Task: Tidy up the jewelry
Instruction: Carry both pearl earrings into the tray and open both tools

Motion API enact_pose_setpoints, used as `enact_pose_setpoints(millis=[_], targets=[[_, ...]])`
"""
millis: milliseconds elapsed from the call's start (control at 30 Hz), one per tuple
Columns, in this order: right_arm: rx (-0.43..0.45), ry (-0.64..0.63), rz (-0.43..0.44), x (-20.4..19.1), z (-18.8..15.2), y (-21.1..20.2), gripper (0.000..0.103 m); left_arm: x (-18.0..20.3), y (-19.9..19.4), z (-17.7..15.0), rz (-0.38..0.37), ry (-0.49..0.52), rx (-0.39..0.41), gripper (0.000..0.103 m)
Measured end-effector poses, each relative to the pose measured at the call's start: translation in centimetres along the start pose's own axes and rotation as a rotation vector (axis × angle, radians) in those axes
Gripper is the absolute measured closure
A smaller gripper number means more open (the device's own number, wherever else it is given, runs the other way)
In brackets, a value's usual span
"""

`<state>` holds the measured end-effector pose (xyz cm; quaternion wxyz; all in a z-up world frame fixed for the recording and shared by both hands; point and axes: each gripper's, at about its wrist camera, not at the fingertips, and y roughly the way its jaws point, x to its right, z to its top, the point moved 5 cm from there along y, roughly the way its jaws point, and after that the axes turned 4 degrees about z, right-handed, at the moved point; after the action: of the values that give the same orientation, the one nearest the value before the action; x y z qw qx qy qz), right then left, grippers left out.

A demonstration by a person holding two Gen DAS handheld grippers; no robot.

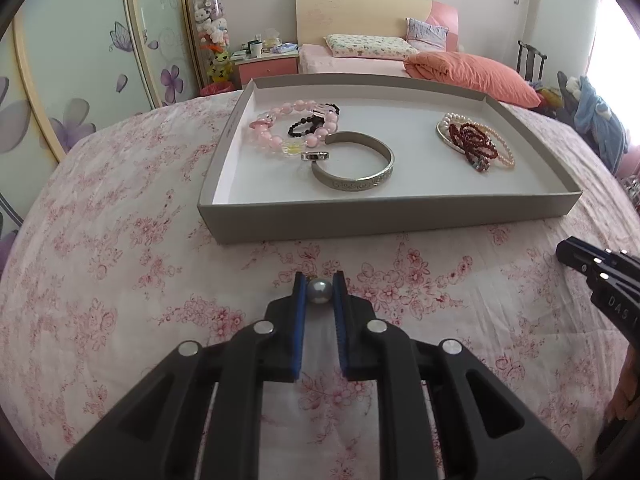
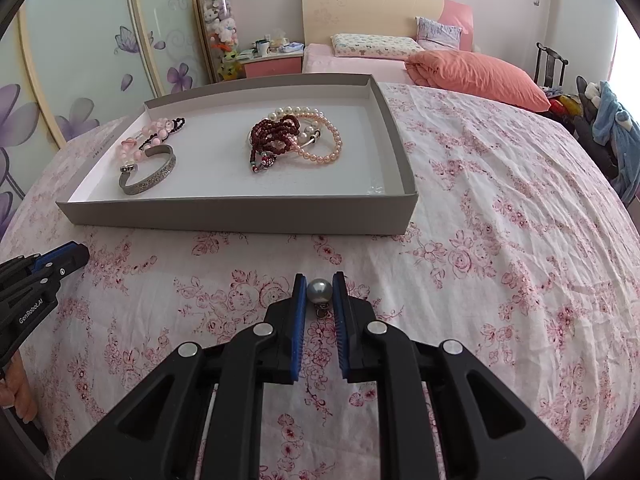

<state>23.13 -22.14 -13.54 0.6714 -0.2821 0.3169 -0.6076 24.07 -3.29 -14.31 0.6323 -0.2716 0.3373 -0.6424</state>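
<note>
Nearest in the left wrist view, the left tongs (image 1: 320,286) are clamped on a grey pearl earring (image 1: 319,290), the round bead pinched between the blue pads at their very tips, above a cloth printed with pink flowers (image 1: 120,280). The right wrist view shows the same kind of grip: the right tongs (image 2: 319,289) are closed on a second grey pearl (image 2: 319,290), and a small metal fitting hangs just under that bead between the pads. Each tool also shows at the edge of the other's view, the right one at the far right of the left camera and the left one at the far left of the right camera, where fingers (image 2: 18,388) wrap the handle. Whether the covered thing below is a bed or some other surface cannot be told. Beyond both tongs lies a shallow grey cardboard tray (image 1: 392,216) with a white floor, resting flat on the cloth. Inside it, toward the left end, a silver cuff bangle (image 1: 356,164) lies open-ended with a small silver ring (image 1: 315,155) touching its gap; just behind are a pink bead bracelet (image 1: 288,128) and a black bead bracelet (image 1: 310,122), overlapping. Toward the right end, a dark red bead strand (image 1: 474,140) is heaped on a pearl bracelet (image 1: 506,158). Farther back stand a bed (image 1: 360,64) with an orange quilt (image 1: 472,74) and a pink nightstand (image 1: 266,66).
</note>
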Motion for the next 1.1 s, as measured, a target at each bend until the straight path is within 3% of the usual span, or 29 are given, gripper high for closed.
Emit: enact_pose_setpoints(millis=[667, 1100], targets=[[0.044, -0.036, 0.061, -1.9, 0.1, -1.3, 0.089, -2.1, -1.5, -0.8, -0.067, -0.096, 0.021, 0.089], [0.169, -0.052, 0.112, -4.0, 1.9, -5.0, 0.089, -2.2, -6.4, 0.9, -0.064, -0.079, 0.193, 0.089]])
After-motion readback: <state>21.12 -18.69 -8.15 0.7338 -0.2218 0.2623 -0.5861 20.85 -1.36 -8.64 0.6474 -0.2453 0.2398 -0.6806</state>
